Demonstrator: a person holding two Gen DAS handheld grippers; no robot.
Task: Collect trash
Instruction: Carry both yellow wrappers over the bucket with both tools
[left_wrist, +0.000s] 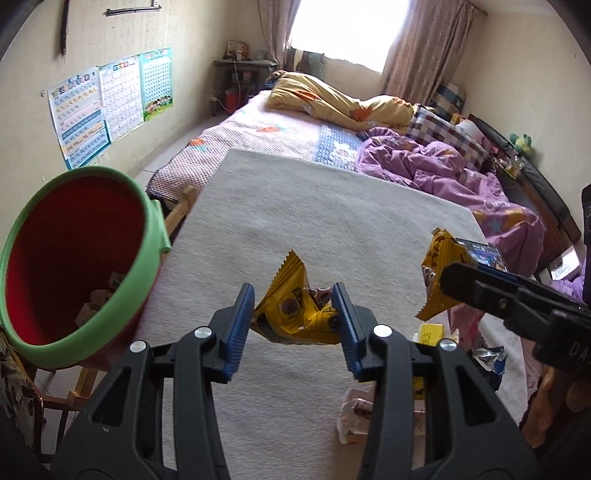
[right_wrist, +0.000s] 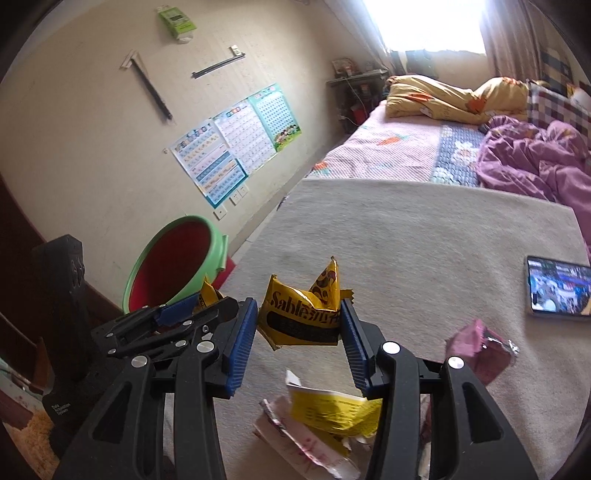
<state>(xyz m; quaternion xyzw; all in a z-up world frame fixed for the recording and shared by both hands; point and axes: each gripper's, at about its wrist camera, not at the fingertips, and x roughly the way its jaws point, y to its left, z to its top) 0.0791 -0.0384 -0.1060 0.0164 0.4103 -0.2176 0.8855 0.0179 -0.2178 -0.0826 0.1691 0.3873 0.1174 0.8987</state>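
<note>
Both grippers clamped on trash, lifted off the bed: left gripper (left_wrist: 293, 317) pinches a crumpled yellow wrapper (left_wrist: 295, 314) between its blue pads; right gripper (right_wrist: 299, 328) grips a yellow "Sable" snack bag (right_wrist: 301, 317), pads pressing both sides. Red bin w/ green rim (left_wrist: 79, 266) sits just off the left edge of the beige blanket (left_wrist: 314, 221); its bottom is cut off by the frame and the contents are dim, hard to ID. More litter under the right gripper — yellow pack (right_wrist: 332, 410), pink wrapper (right_wrist: 476, 350) — partly hidden by the fingers. Phone (right_wrist: 557, 291) near the blanket's right edge. Mid-blanket lies bare; purple duvet (left_wrist: 461, 177) bunched beyond.
</note>
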